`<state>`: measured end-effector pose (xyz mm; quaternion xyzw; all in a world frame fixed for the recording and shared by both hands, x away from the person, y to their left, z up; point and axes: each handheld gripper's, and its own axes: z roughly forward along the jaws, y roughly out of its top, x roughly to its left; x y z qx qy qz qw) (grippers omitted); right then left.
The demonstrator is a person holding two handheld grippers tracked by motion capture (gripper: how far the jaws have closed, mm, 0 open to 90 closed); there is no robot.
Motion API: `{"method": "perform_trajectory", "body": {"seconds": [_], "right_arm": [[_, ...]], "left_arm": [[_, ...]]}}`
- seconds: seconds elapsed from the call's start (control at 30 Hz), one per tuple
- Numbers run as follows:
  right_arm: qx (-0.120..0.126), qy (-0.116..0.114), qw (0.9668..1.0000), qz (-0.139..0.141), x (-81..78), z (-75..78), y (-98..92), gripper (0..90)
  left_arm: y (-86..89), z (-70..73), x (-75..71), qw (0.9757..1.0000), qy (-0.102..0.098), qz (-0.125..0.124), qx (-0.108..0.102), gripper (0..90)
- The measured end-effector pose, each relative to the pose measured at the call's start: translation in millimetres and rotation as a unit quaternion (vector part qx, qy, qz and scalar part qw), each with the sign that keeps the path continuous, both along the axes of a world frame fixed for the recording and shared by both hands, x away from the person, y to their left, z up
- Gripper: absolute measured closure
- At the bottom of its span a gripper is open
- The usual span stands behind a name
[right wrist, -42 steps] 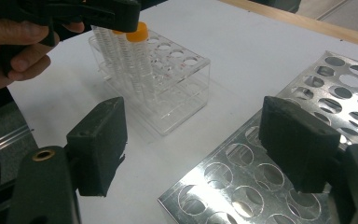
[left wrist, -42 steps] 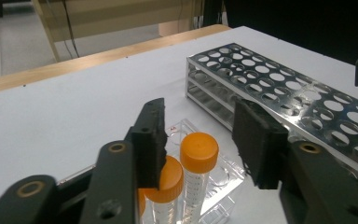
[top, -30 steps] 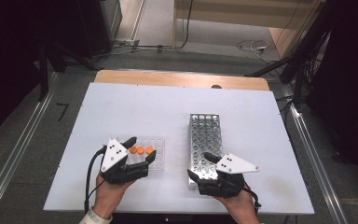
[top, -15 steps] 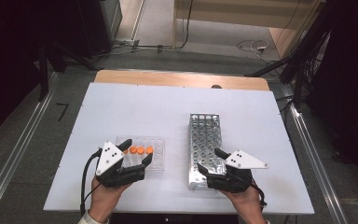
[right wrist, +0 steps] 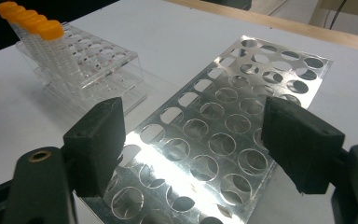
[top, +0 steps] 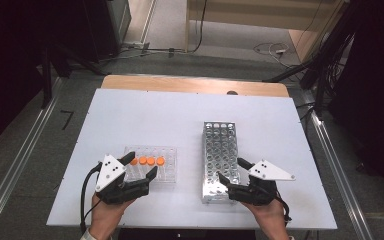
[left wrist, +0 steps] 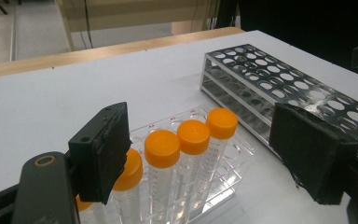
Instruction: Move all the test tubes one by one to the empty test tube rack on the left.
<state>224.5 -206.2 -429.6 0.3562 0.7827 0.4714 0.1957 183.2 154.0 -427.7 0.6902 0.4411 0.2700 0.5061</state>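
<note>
Four orange-capped tubes (left wrist: 182, 154) stand in a clear rack (top: 152, 165) on the counter (top: 180, 120), just ahead of the left tool (top: 142, 167), whose jaws gape wide around nothing. The right tool (top: 232, 172), also wide and empty, hovers over the near end of the metal rack (top: 220, 155).

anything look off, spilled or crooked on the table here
Nothing stands out. The four orange-capped clear tubes stand upright in a row in the clear plastic rack. The perforated metal tube rack sits flat and square on the white table, its holes empty. No spills or damage visible.
</note>
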Motion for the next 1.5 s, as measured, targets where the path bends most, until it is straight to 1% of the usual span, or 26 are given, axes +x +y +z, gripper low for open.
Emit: {"method": "perform_trajectory", "body": {"seconds": [0.8,1.03,1.5], "right_arm": [[0.006,-0.001,0.9993,-0.037,-1.5,0.9,-31.7,20.3],[0.008,-0.004,0.9989,-0.045,-1.8,1.0,-40.3,20.1],[0.012,-0.001,0.9977,-0.067,-2.3,0.5,-57.0,19.7]], "left_arm": [[13.6,-4.8,-9.8,0.9999,0.003,0.013,0.001,20.2],[18.8,-5.6,-12.3,0.9998,0.005,0.020,0.000,19.4],[32.2,-5.4,-16.3,0.9993,0.005,0.036,-0.003,19.3]]}}
